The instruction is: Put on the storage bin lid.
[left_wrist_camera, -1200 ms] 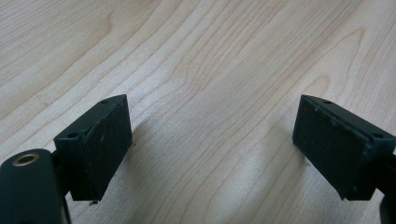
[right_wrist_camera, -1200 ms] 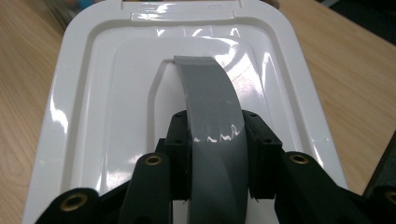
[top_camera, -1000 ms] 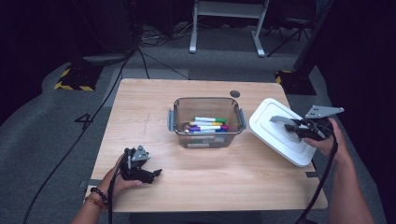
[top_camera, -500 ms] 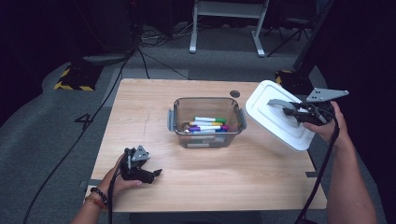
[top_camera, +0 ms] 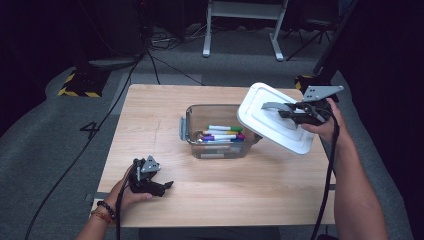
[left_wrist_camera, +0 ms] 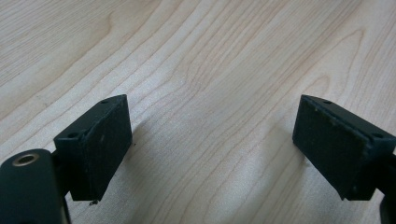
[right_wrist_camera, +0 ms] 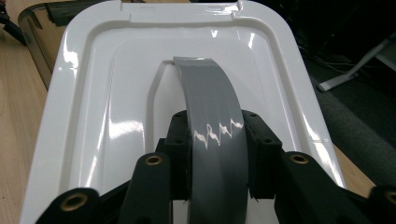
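A white plastic lid [top_camera: 272, 117] with a grey tape handle [right_wrist_camera: 212, 121] hangs tilted in the air at the right, its left edge over the right end of a clear bin [top_camera: 200, 132] that holds several markers [top_camera: 222, 135]. My right gripper [top_camera: 295, 111] is shut on that grey handle, one jaw pressed against each side of the strip [right_wrist_camera: 215, 154]. My left gripper [top_camera: 165, 186] rests low near the table's front left corner, open, with bare wood between its pads [left_wrist_camera: 102, 140].
The light wooden table [top_camera: 150, 115] has free room left of and in front of the bin. Cables trail from both grippers off the front edge. Around the table lie dark floor, floor cables and a white stand at the back.
My right gripper has lifted the lid off the table's right side and carried it up and left toward the bin. The left gripper has stayed put.
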Tool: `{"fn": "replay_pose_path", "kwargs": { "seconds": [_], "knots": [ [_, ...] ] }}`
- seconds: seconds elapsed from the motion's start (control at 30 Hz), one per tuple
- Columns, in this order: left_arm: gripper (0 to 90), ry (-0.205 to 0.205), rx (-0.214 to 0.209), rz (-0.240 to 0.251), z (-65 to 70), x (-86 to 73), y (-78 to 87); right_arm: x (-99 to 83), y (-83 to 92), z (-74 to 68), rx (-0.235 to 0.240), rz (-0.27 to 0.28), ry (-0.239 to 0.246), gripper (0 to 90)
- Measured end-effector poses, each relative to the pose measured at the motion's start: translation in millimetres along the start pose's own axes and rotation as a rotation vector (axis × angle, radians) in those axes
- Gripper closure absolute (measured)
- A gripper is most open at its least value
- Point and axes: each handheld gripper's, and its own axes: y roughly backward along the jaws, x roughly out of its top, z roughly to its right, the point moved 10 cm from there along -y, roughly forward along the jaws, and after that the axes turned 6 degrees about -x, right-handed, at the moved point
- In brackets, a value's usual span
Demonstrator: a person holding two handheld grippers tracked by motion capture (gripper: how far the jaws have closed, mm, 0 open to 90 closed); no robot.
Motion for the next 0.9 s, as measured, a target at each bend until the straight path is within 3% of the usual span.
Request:
{"fn": "replay_pose_path", "kwargs": {
  "seconds": [0.33,0.53,0.9],
  "knots": [
    [12.3,-0.002,0.001,-0.001,-0.2,-0.1,0.1,22.6,-44.5,-22.2,0.073,-0.037,0.055,67.6],
    [12.3,0.0,0.0,0.001,0.0,0.0,0.0,34.4,-76.1,-38.8,0.12,-0.078,0.115,67.6],
    [12.4,-0.002,0.002,0.001,-0.1,-0.4,0.4,52.5,-110.8,-61.5,0.181,-0.102,0.162,67.7]
  ]
}}
